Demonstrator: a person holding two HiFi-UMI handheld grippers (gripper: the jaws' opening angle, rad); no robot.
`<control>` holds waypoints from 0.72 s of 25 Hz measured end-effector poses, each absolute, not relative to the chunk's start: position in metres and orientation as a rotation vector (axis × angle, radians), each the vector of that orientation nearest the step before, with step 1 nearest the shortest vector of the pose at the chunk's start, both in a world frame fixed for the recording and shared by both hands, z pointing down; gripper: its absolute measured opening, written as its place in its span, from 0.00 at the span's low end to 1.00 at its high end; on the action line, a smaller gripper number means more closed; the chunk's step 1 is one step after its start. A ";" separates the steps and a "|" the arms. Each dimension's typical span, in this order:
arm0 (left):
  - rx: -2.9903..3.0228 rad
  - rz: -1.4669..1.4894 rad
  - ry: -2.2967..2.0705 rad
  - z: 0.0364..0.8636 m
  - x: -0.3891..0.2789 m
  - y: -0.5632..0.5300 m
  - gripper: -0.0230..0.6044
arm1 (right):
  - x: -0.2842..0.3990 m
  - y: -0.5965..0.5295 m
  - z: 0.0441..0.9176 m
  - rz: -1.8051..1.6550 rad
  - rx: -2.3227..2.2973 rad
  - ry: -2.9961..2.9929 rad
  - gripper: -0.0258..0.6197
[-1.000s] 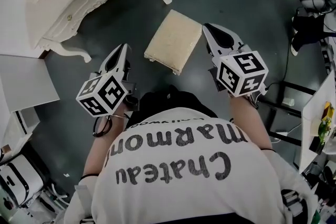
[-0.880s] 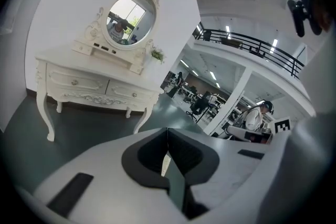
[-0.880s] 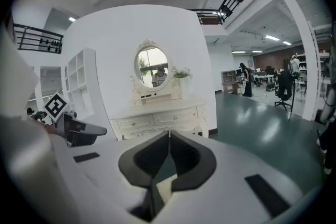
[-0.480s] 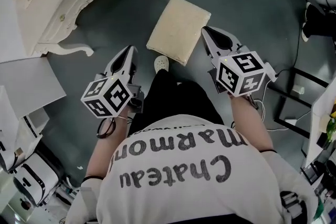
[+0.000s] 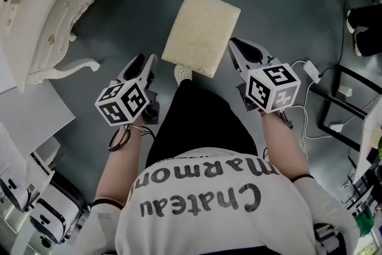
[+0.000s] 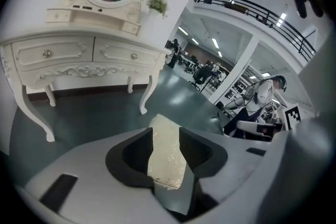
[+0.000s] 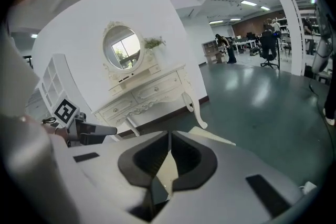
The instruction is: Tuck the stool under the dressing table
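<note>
The stool (image 5: 202, 31), with a cream cushion, stands on the dark floor in front of the white dressing table (image 5: 48, 15), not beneath it. My left gripper (image 5: 144, 61) hangs off the stool's near left corner, apart from it. Its jaws have just been opening and stand parted with nothing between them; the cushion (image 6: 167, 157) shows through the gap of the left gripper (image 6: 166, 136). My right gripper (image 5: 234, 45) is shut and empty beside the stool's near right edge. In the right gripper view the closed right gripper (image 7: 169, 136) points toward the dressing table (image 7: 149, 94).
A person's white shoe (image 5: 182, 73) stands just behind the stool. A white charger (image 5: 311, 71) with cables and a black metal frame (image 5: 352, 98) lie on the floor at the right. A flat white board (image 5: 30, 122) lies at the left.
Both grippers have come down toward the stool's near corners. The left jaws have opened. The person has stepped closer, so the stool sits nearer the body.
</note>
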State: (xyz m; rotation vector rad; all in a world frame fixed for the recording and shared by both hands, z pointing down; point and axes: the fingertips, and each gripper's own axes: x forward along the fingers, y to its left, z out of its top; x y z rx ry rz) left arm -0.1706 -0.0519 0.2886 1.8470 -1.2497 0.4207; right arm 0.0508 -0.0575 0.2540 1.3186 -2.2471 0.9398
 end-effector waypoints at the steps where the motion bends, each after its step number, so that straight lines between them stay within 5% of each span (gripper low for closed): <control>1: 1.828 0.433 -1.250 0.303 -0.175 -0.054 0.26 | 0.054 -0.058 0.269 0.958 1.320 -2.228 0.09; 5: 1.760 0.511 -1.201 0.372 -0.183 -0.057 0.28 | 0.066 -0.053 0.335 1.093 1.322 -2.154 0.10; 7: 1.739 0.575 -1.130 0.410 -0.179 -0.056 0.30 | 0.069 -0.048 0.375 1.190 1.302 -2.120 0.37; 8: 1.734 0.616 -1.094 0.428 -0.177 -0.055 0.30 | 0.070 -0.045 0.394 1.233 1.299 -2.097 0.40; 18: 1.632 0.886 -0.889 0.568 -0.169 -0.061 0.34 | 0.070 -0.008 0.544 1.853 1.459 -1.707 0.43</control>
